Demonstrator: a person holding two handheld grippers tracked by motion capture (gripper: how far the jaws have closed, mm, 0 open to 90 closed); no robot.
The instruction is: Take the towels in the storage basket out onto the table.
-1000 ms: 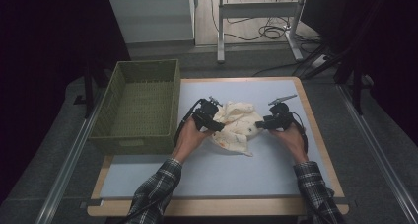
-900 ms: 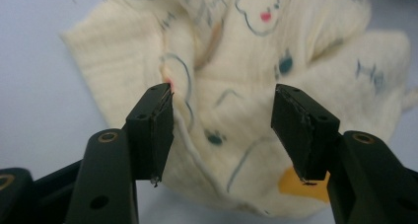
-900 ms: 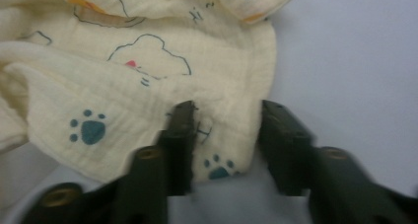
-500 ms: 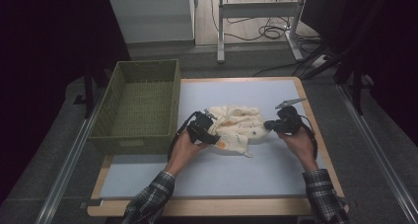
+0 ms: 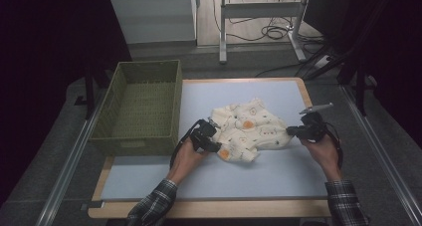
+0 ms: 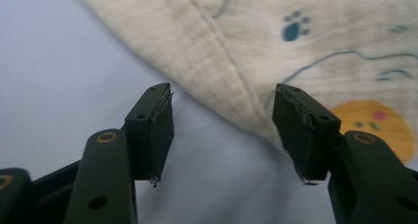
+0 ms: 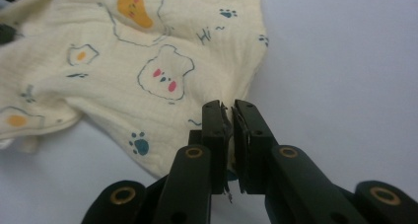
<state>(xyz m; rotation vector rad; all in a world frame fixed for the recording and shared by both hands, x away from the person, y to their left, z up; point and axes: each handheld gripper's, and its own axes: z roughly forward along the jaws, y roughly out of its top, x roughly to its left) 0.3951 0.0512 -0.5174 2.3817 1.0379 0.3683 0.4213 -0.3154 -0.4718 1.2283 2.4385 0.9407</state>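
Observation:
A cream cloth (image 5: 247,128) printed with bears, paws and orange blobs lies rumpled on the pale blue table mat (image 5: 278,176). My left gripper (image 5: 215,142) stands open at the cloth's left edge; in the left gripper view the cloth's hem (image 6: 231,81) runs just beyond the spread jaws, with bare mat between them. My right gripper (image 5: 290,131) is shut on the cloth's right edge; in the right gripper view a pinch of the cloth (image 7: 162,81) sits between the closed jaws (image 7: 230,123).
A green woven basket (image 5: 141,104), with nothing in it, stands at the left of the table. The table's wooden rim (image 5: 209,208) runs along the front. Beyond the table stand metal legs and cables on the floor (image 5: 268,32).
Both hands have drawn apart and toward the front of the table, pulling the cloth wider. The left gripper has let go and opened.

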